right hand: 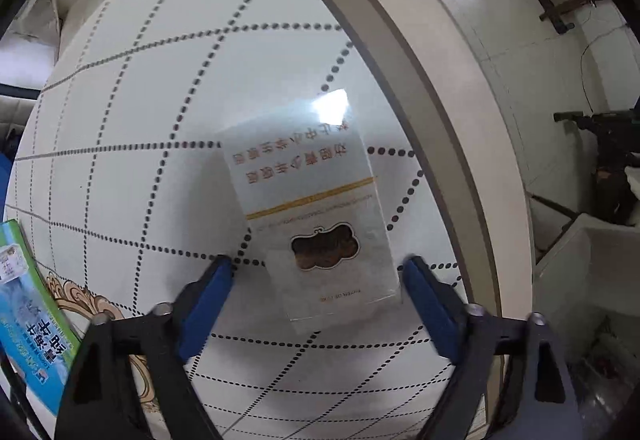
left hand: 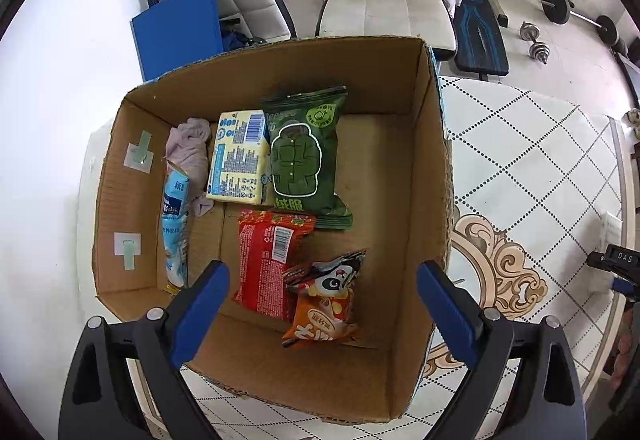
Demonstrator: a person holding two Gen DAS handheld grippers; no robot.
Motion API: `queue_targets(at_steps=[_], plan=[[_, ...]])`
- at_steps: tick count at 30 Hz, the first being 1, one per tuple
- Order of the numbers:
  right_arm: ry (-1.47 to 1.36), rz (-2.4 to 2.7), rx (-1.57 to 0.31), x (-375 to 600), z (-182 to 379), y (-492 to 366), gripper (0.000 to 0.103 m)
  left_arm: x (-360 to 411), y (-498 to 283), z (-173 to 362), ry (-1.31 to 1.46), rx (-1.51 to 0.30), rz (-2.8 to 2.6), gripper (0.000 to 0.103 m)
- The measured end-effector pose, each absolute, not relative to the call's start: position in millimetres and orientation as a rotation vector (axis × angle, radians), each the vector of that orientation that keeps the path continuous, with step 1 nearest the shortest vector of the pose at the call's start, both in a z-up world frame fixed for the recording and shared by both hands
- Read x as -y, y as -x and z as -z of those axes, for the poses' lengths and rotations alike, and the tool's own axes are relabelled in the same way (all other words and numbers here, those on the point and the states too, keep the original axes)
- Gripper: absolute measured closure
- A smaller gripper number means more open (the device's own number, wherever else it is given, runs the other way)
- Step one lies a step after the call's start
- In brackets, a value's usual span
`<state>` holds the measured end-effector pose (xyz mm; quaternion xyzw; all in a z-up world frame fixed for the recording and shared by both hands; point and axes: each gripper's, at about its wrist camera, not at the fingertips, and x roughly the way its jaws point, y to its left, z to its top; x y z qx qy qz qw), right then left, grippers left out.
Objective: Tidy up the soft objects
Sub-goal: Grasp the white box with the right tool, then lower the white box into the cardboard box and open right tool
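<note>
In the left wrist view a cardboard box [left hand: 428, 168] on the table holds a green packet [left hand: 304, 156], a yellow packet [left hand: 238, 160], a red packet [left hand: 266, 264], an orange panda snack bag [left hand: 324, 304], a light blue packet [left hand: 175, 232] and a pink cloth [left hand: 188, 148]. My left gripper [left hand: 322, 304] is open and empty above the box's near side. In the right wrist view a flat white packet [right hand: 316, 216] with a small window lies on the table. My right gripper [right hand: 318, 292] is open, with its fingers on either side of the packet's near end.
The round white table [right hand: 132, 128] has dotted lines and a beige rim [right hand: 452, 144]. The box's green-blue outer wall [right hand: 28, 312] is at the left of the right wrist view. White chairs [left hand: 384, 8], a blue board [left hand: 178, 28] and dumbbells [left hand: 576, 16] stand beyond the table.
</note>
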<state>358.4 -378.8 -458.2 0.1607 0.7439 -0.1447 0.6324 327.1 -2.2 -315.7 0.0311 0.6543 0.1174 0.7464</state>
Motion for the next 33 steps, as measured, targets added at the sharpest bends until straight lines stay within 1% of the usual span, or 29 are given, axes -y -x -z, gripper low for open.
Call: queue_targets(at_steps=[5,8,13,18,22,25,27,30,33], plan=[[-0.266,0.289,-1.712,345,451,-352,0.044,-9,-319,308,-0.053,-1.427,-0.239,0.007],[-0.294,0.236,-1.69,323,435,-343,0.044,-27,-310,299,-0.037,-1.422,-0.22,0.007],[-0.34,0.082,-1.588,262,367,-321,0.045,-68,-292,274,0.035,-1.429,-0.155,0.007],[-0.33,-0.14,-1.5,168,287,-301,0.045,-122,-273,240,0.097,-1.424,-0.074,0.007],[-0.3,-0.291,-1.498,75,260,-293,0.045,-161,-265,233,0.078,-1.411,-0.092,0.007],[-0.248,-0.35,-1.527,13,268,-288,0.044,-194,-263,244,0.078,-1.427,-0.125,0.007],[-0.225,-0.368,-1.557,-24,283,-292,0.044,-213,-263,253,0.069,-1.432,-0.148,0.007],[-0.196,-0.364,-1.589,-60,306,-295,0.044,-239,-264,270,0.056,-1.452,-0.186,0.007],[-0.196,-0.365,-1.612,-75,332,-302,0.044,-256,-267,286,0.073,-1.476,-0.199,0.007]])
